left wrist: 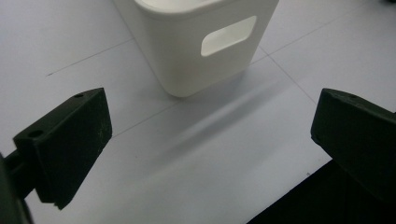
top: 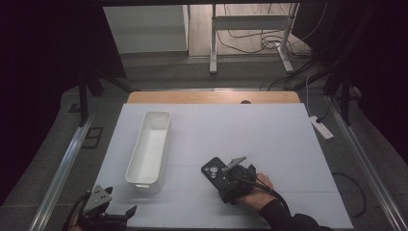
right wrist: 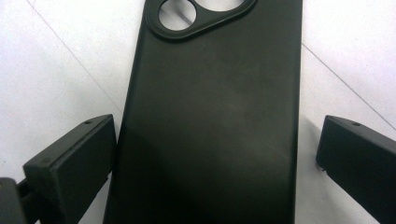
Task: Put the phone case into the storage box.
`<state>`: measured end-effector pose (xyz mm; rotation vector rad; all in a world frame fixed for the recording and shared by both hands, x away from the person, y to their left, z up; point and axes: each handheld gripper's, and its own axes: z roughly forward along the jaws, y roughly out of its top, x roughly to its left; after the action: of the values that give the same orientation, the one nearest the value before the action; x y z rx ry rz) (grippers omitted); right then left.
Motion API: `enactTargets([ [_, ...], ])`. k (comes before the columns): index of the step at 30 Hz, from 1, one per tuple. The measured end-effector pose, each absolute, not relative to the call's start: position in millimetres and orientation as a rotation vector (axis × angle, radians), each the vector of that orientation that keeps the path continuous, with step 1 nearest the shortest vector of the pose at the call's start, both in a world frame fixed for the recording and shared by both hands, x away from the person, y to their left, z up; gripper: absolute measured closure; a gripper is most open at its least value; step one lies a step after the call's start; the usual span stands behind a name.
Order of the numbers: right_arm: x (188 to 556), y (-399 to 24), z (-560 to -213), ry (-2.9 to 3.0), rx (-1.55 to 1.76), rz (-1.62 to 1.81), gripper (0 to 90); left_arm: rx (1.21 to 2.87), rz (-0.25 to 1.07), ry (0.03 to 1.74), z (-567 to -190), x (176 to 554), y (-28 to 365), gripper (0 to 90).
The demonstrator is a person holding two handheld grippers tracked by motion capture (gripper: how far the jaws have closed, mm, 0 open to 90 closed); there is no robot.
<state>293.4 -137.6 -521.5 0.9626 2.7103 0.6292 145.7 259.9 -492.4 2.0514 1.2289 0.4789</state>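
Between the right gripper (right wrist: 212, 158) fingers: black phone case (right wrist: 210, 116), seemingly ungripped | both grippers' fingers wide

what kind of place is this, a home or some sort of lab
Probably a lab or recording studio, not a home. The table has a plain white gridded cover, dark curtains hang on both sides, and loose cables run over the floor by a bare metal stand behind it.

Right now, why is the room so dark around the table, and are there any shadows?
High view: light falls on the white table while the sides are black. Left gripper view: the white plastic bin casts a soft grey shadow toward the camera. Right gripper view: the matte black phone case looks slightly blurred, without glare.
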Motion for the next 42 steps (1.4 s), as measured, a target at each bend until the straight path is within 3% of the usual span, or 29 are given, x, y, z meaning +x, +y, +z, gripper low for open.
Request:
enactTargets([
  [6,294.0,-136.9,-521.0,2.721,0.962,0.611,0.0,2.033,0.462,1.229,-492.1,145.8,262.2,0.0],
  [9,292.7,-136.3,-516.3,2.735,0.966,0.592,11.3,2.036,0.450,1.225,-492.1,146.4,262.7,0.0],
  [13,293.6,-136.8,-514.4,2.741,0.976,0.583,13.1,2.034,0.433,1.221,-492.1,146.9,263.6,0.0],
  [42,290.1,-158.1,-491.2,2.757,0.867,0.781,15.4,2.044,0.379,1.184,-482.1,149.2,255.0,0.0],
])
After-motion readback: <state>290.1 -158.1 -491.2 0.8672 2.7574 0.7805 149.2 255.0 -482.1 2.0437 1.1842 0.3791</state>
